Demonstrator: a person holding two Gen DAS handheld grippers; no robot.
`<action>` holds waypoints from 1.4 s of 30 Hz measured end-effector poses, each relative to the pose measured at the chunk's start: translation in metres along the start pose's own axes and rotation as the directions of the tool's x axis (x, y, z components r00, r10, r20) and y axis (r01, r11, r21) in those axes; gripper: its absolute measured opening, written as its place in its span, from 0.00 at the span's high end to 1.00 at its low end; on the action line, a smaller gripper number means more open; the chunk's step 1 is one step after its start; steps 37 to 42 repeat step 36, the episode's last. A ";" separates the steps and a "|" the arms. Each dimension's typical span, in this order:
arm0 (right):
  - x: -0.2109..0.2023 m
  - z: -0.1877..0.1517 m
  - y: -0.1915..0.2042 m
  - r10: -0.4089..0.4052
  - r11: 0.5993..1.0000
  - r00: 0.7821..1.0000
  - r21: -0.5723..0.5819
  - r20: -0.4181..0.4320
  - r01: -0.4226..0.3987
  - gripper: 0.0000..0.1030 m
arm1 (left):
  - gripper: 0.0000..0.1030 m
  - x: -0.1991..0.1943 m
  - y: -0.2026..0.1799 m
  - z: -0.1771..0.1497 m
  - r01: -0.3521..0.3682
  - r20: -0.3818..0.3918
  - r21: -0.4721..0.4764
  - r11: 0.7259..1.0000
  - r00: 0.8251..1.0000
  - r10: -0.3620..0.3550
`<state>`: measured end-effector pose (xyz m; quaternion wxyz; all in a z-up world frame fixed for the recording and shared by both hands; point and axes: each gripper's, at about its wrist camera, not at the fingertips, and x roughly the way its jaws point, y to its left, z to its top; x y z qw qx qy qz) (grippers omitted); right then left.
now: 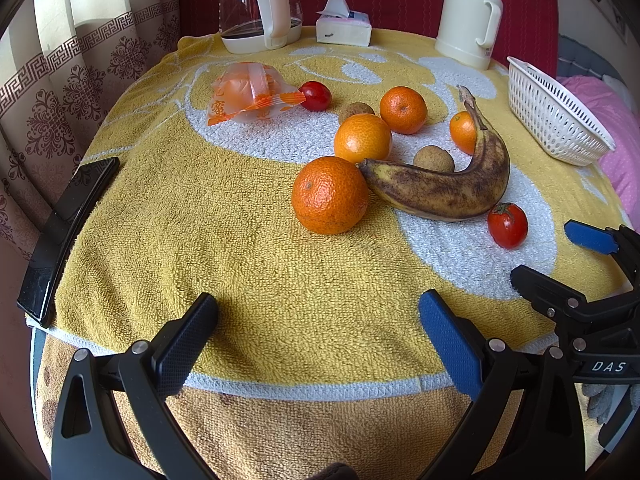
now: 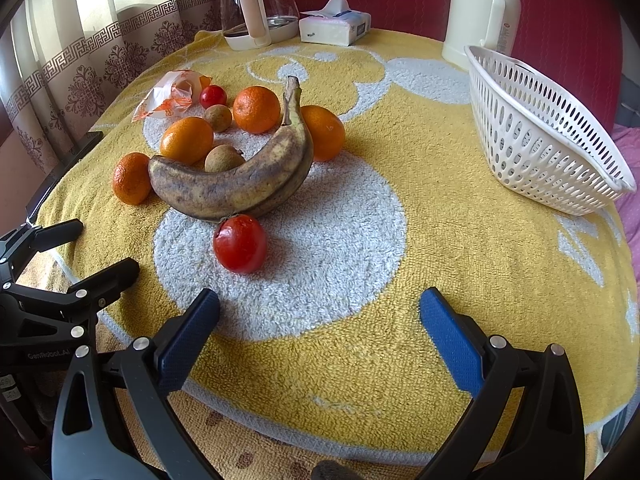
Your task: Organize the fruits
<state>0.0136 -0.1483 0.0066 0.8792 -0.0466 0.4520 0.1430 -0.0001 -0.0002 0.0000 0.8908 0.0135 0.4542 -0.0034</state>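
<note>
Fruit lies in a cluster on a yellow and white towel (image 1: 224, 240): a spotted brown banana (image 1: 440, 188) (image 2: 240, 184), several oranges, the nearest one (image 1: 330, 195) (image 2: 131, 178) touching the banana's tip, two brown round fruits (image 1: 434, 160), a red tomato (image 1: 507, 225) (image 2: 240, 243) in front of the banana and a second one (image 1: 315, 96) at the back. A white slotted basket (image 1: 556, 114) (image 2: 540, 136) stands empty at the right. My left gripper (image 1: 318, 340) is open and empty near the front edge. My right gripper (image 2: 320, 336) is open and empty, just in front of the near tomato.
A wrapped orange in a plastic bag (image 1: 250, 94) lies back left. A glass kettle (image 1: 260, 4), a tissue pack (image 1: 344, 24) and a cream thermos (image 1: 470, 12) stand along the back edge. A black phone (image 1: 64, 236) lies on the left edge. Curtains hang left.
</note>
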 end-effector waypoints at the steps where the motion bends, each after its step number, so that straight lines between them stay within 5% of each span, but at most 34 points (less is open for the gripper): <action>1: 0.002 0.001 0.006 -0.001 1.000 1.000 -0.003 -0.005 0.001 0.02 | 0.05 0.000 0.000 0.000 0.000 0.000 -0.001 1.000 1.000 0.000; 24: -0.005 0.005 0.002 0.054 0.998 0.998 -0.045 0.011 -0.054 0.03 | 0.05 -0.019 0.012 -0.002 0.064 0.055 -0.002 0.998 0.996 -0.064; 28: -0.005 0.011 0.012 0.102 0.991 0.995 -0.086 0.014 -0.100 0.25 | 0.05 -0.031 0.015 0.000 -0.038 0.149 0.044 0.998 0.988 0.031; 36: 0.003 0.026 0.022 0.159 0.983 0.987 -0.089 0.009 -0.158 0.53 | 0.05 -0.028 0.035 0.008 -0.032 0.141 -0.013 0.999 0.990 0.033; 42: 0.003 0.026 0.022 0.159 0.983 0.987 -0.089 0.009 -0.158 0.53 | 0.05 -0.028 0.035 0.008 -0.032 0.141 -0.013 0.999 0.990 0.033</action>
